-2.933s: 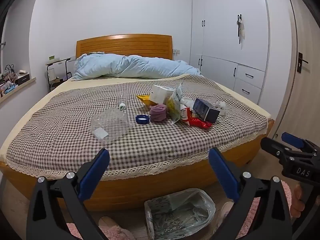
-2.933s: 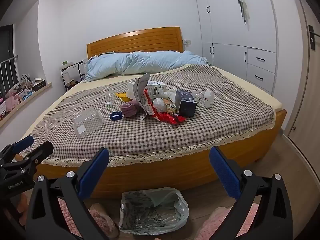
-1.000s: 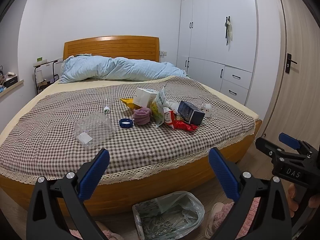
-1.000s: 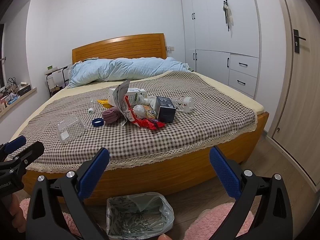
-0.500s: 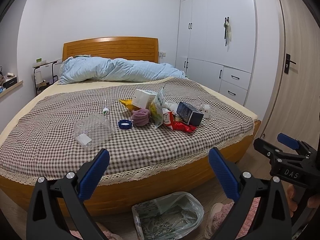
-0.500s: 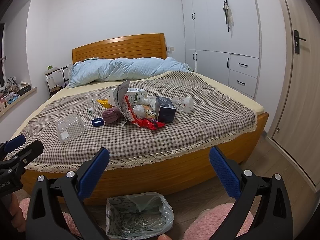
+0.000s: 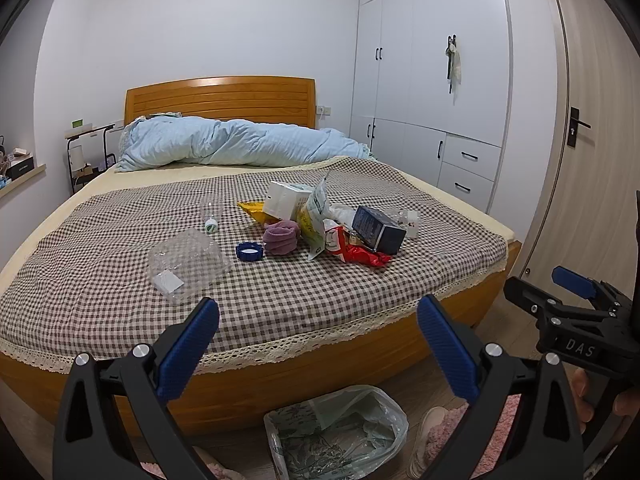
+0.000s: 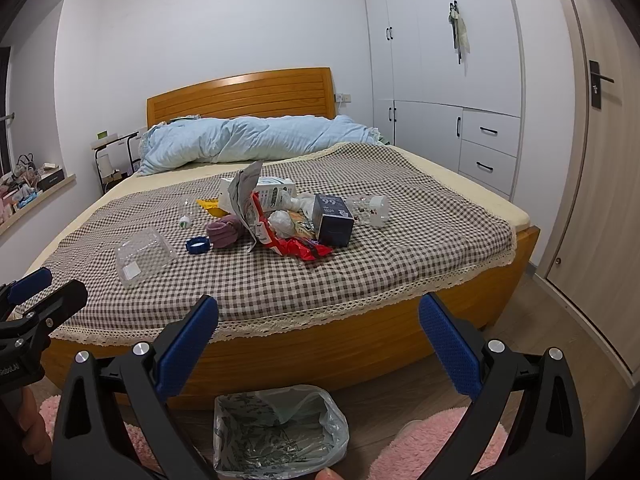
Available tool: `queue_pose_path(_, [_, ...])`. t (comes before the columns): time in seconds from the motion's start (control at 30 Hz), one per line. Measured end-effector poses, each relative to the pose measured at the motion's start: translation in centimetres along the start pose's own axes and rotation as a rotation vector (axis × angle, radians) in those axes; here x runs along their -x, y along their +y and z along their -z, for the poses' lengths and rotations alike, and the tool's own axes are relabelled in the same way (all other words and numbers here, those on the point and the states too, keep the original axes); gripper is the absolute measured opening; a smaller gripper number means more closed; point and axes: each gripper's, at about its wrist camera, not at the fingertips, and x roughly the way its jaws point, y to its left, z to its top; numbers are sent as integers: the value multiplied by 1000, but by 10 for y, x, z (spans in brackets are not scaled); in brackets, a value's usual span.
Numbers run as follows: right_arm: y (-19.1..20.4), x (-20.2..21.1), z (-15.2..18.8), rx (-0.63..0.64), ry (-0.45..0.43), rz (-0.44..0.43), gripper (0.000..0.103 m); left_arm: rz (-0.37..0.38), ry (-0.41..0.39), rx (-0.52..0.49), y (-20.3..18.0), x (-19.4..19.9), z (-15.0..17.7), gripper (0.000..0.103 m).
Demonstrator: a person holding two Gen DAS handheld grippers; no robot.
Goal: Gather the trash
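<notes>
Both tools, left tool (image 7: 318,344) and right tool (image 8: 318,344), gape wide and empty, poised above the bin bag (image 8: 276,428) before the littered bed (image 7: 120,280).

Black-framed tongs (image 7: 318,344) with blue textured pads (image 7: 188,346), silver screws, white "DAS" lettering on one.

I see a bed (image 7: 280,368) of glossy orange wood under a matt checked cloth cover (image 7: 100,248) with a lace hem. At 10 o'clock of the trash heap lies a clear, crinkled plastic container (image 7: 186,266). My left tongs (image 7: 318,344) carry dimpled blue pads (image 7: 446,350) on matt black plastic with shiny metal screws.
</notes>
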Motion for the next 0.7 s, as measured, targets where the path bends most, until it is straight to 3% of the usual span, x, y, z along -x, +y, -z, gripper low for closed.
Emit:
queue_pose_path(0.37, [0, -1, -1, -2, -2, -2, 97, -2, -4, -3, -3, 0, -2, 96])
queue_pose_path(0.7, [-2, -20, -9, -27, -2, -56, 97, -43, -5, -9, 3, -11, -12, 96])
